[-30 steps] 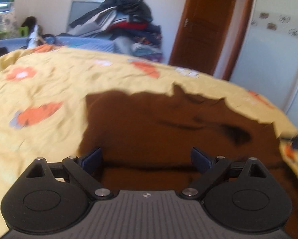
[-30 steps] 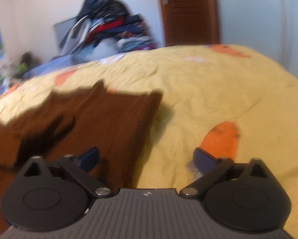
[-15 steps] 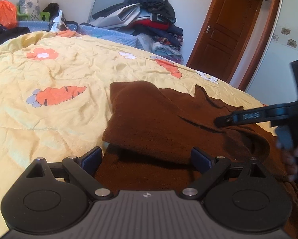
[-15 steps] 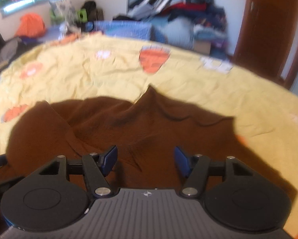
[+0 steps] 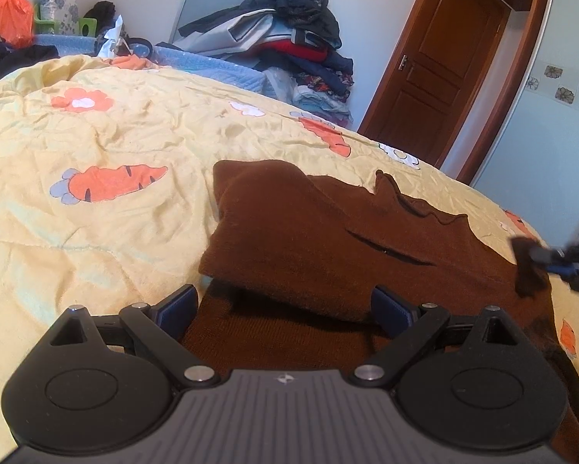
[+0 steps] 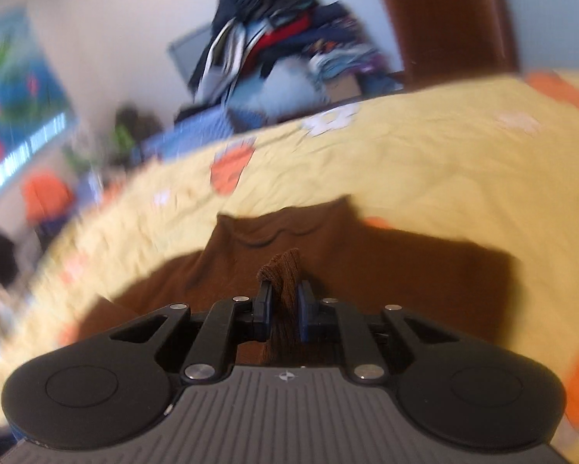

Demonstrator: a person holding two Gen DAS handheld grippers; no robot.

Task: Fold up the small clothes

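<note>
A small brown knit sweater point(image 5: 328, 239) lies on the yellow bedspread point(image 5: 96, 239), its left sleeve folded over the body. My left gripper point(image 5: 285, 309) is open and empty, low over the sweater's near hem. My right gripper point(image 6: 283, 301) is shut on a pinch of the brown sweater point(image 6: 285, 270) and lifts it off the cloth. It also shows in the left wrist view point(image 5: 552, 259) at the sweater's right edge, holding a raised tuft. The right wrist view is motion-blurred.
The bedspread has orange carrot and flower prints point(image 5: 107, 185). A pile of clothes point(image 5: 289, 42) stands behind the bed by the wall. A brown wooden door point(image 5: 436, 62) is at the back right. An orange bag point(image 5: 9, 15) sits at the far left.
My right gripper has closed on the sweater's right edge and pulled a tuft up while swinging right. My left gripper stays open, barely moved.
</note>
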